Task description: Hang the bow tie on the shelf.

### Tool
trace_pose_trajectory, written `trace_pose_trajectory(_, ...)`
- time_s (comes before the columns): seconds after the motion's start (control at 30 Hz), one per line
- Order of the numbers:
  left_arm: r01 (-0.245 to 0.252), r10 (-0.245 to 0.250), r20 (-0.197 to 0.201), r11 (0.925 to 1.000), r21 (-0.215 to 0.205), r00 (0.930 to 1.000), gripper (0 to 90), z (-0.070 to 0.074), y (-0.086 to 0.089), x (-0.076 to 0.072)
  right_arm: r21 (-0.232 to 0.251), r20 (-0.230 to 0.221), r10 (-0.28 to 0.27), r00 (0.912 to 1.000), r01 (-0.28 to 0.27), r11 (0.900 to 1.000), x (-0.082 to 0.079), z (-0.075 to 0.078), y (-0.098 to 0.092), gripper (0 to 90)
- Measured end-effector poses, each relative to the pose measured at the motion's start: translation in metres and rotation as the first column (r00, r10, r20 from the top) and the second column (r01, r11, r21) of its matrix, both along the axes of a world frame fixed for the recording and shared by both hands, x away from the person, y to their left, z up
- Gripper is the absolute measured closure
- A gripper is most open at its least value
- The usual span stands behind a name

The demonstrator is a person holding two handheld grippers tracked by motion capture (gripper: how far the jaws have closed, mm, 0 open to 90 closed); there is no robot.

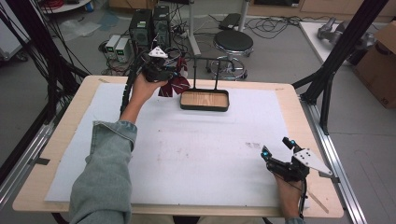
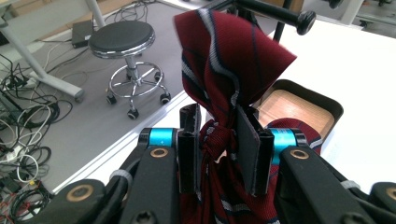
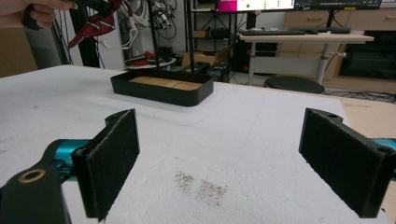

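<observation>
The striped maroon necktie (image 2: pixel 219 70) is held up at the far edge of the counter (image 1: pixel 196 154), just left of the black tray (image 1: pixel 205 100) with its wooden floor. The left hand-held gripper (image 2: pixel 217 135) clenches it at a bunched knot, jaws nearly closed on the cloth; the tie's length runs up towards the tray stand's black bar (image 2: pixel 275 11) and down between the jaws. The right hand-held gripper (image 3: pixel 224 154) rests low near the counter's right front, jaws spread wide, grasping nothing.

Left gripper (image 1: pixel 164 70) holds a red tie (image 1: pixel 175 86) beside the black tray (image 1: pixel 205 107)
</observation>
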State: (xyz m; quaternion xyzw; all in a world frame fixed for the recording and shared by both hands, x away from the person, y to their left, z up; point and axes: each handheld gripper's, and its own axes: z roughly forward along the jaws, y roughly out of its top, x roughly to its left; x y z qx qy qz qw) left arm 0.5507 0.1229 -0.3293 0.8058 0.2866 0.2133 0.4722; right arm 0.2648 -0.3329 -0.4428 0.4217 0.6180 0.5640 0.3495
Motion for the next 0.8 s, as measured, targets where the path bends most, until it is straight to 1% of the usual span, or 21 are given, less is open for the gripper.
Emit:
trace_pose_trajectory(0.17,-0.009,0.009,0.017,1.0,-0.002,0.9998,71.2,-0.01,-0.007,0.001,-0.003,-0.003,0.001,1.0,-0.001,1.0,0.0,0.0,0.0,11.3)
trace_pose_trajectory(0.3,-0.02,0.02,0.013,0.9996,-0.018,0.9997,71.0,-0.016,-0.012,0.004,-0.002,-0.003,0.001,1.0,-0.001,1.0,0.0,0.0,0.0,11.3)
trace_pose_trajectory(0.43,-0.019,0.019,0.023,0.9998,-0.008,0.9996,70.8,-0.021,-0.018,0.005,-0.007,-0.002,0.001,1.0,-0.001,1.0,0.001,0.0,0.0,11.3)
trace_pose_trajectory(0.57,-0.025,0.026,0.028,0.9996,-0.016,0.9993,70.6,-0.024,-0.023,0.005,-0.007,-0.002,0.001,1.0,-0.001,1.0,0.001,0.0,0.0,11.3)
trace_pose_trajectory(0.8,-0.036,0.037,0.033,0.9992,-0.018,0.9988,68.7,-0.027,-0.024,0.007,-0.007,-0.005,0.003,1.0,-0.003,1.0,0.001,0.0,0.0,11.3)
